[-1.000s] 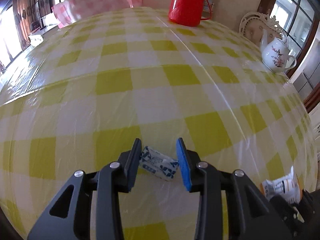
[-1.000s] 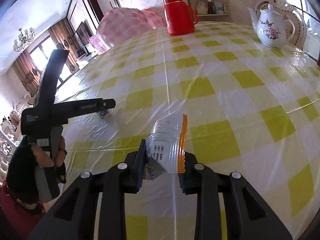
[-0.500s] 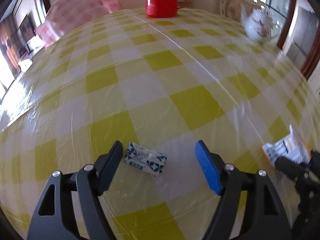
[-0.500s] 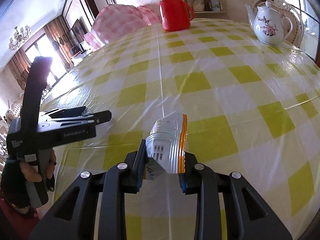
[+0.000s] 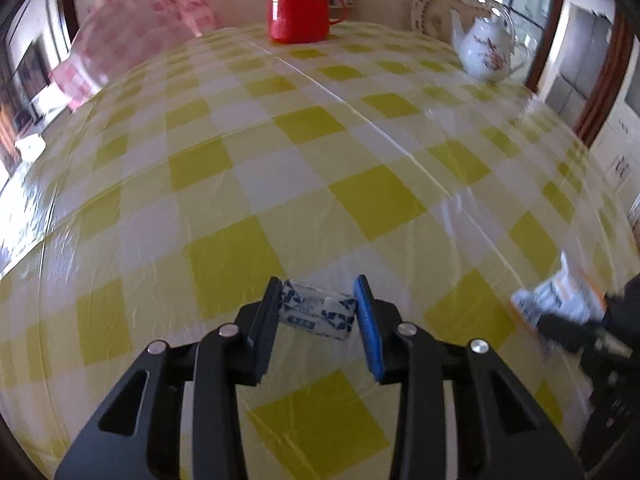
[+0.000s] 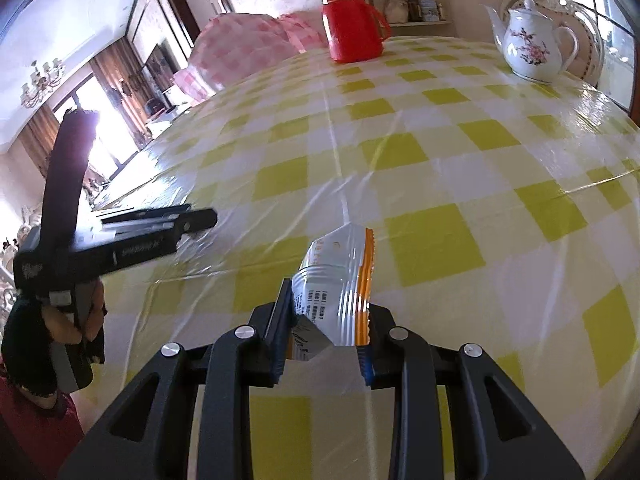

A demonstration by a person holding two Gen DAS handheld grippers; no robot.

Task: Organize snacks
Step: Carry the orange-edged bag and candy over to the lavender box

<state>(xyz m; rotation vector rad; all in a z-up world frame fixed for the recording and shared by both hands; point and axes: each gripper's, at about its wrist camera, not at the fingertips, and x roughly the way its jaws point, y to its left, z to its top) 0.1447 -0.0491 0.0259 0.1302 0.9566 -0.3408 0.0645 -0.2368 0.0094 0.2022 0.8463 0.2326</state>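
A small blue-and-white snack packet [image 5: 316,314] sits between the fingers of my left gripper [image 5: 318,312], which is shut on it just above the yellow-checked tablecloth [image 5: 312,184]. My right gripper [image 6: 326,312] is shut on a white-and-orange snack pouch [image 6: 338,284] and holds it above the cloth. That pouch also shows at the right edge of the left wrist view [image 5: 560,300]. The left gripper appears side-on at the left of the right wrist view [image 6: 120,240].
A red thermos jug [image 5: 298,4] stands at the table's far edge, also in the right wrist view [image 6: 352,24]. A white floral teapot [image 5: 486,48] stands at the far right [image 6: 532,48]. A pink checked mesh cover [image 5: 132,52] sits at the far left.
My left gripper opened wide around the blue-and-white packet half a second ago and has now shut on it. My right gripper still holds the pouch, nearly unmoved.
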